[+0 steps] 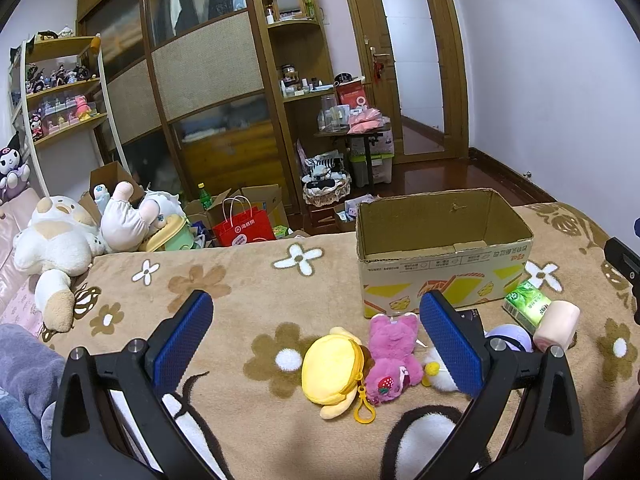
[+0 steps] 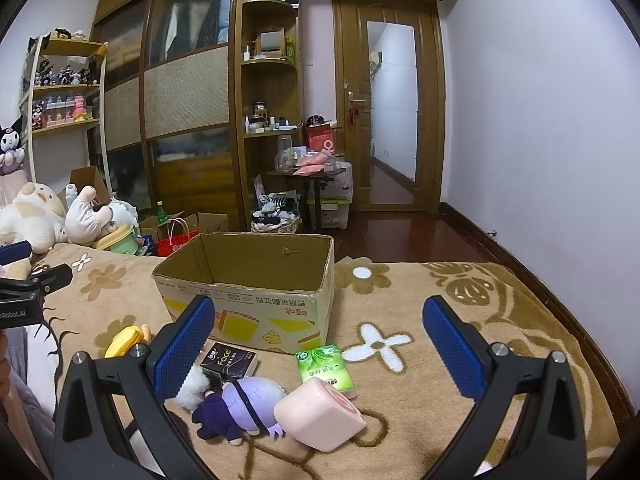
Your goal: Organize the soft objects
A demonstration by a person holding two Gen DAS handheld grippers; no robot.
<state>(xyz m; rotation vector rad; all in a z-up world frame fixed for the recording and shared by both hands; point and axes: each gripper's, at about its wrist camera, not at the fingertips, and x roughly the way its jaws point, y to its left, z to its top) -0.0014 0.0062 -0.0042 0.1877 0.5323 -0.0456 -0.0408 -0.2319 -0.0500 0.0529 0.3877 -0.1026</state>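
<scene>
An open, empty cardboard box [image 1: 444, 248] [image 2: 248, 280] stands on the flowered blanket. In front of it lie a yellow plush pouch [image 1: 332, 368] [image 2: 124, 340], a pink bear plush [image 1: 392, 360], a small white plush [image 1: 440, 372] [image 2: 194, 390], a purple doll [image 2: 240, 404] [image 1: 510, 336] and a pink roll-shaped cushion [image 2: 320, 416] [image 1: 556, 324]. My left gripper [image 1: 316, 340] hovers open above the yellow pouch and pink bear. Over the purple doll and pink cushion, my right gripper [image 2: 320, 344] is open too. Neither holds anything.
A green tissue pack [image 2: 326, 366] [image 1: 526, 304] and a black "Face" pack [image 2: 228, 360] lie by the box. Large plush toys [image 1: 60, 240] sit at the bed's left end. Beyond the bed edge are a red bag [image 1: 242, 228], boxes, shelves, a wardrobe and a door.
</scene>
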